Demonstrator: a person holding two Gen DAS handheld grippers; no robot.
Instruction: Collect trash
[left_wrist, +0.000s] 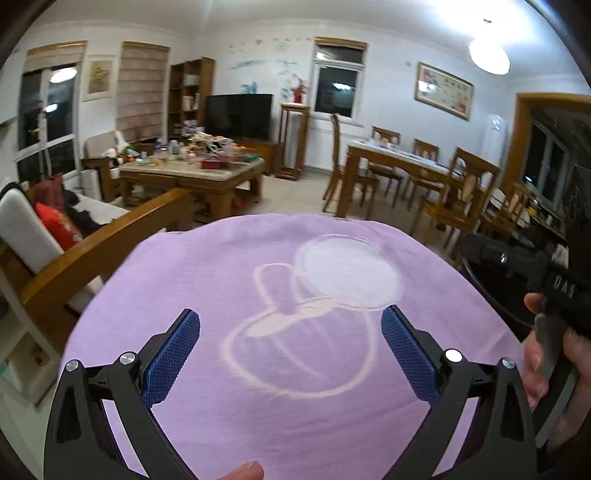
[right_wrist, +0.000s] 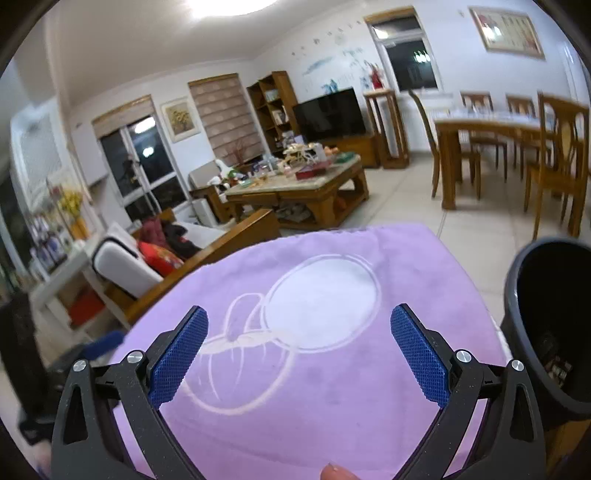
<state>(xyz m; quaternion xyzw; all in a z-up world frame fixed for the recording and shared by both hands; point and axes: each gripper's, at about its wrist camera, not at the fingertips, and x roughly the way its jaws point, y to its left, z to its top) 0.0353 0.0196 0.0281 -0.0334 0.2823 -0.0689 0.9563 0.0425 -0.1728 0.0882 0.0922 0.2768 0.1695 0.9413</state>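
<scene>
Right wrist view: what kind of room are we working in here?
Most likely a home living and dining room: a sofa beside a cluttered coffee table, a television against the wall, and a wooden dining table with chairs.

White walls (left_wrist: 388, 74) and a pale tiled floor (right_wrist: 406, 206) hold a wooden sofa (left_wrist: 110, 240), a cluttered coffee table (left_wrist: 192, 173), a dark TV (left_wrist: 238, 114), a bookshelf (left_wrist: 190, 92), a dining table (left_wrist: 417, 162) with chairs, dark windows (night outside) and a glowing ceiling lamp (left_wrist: 489, 55).
</scene>
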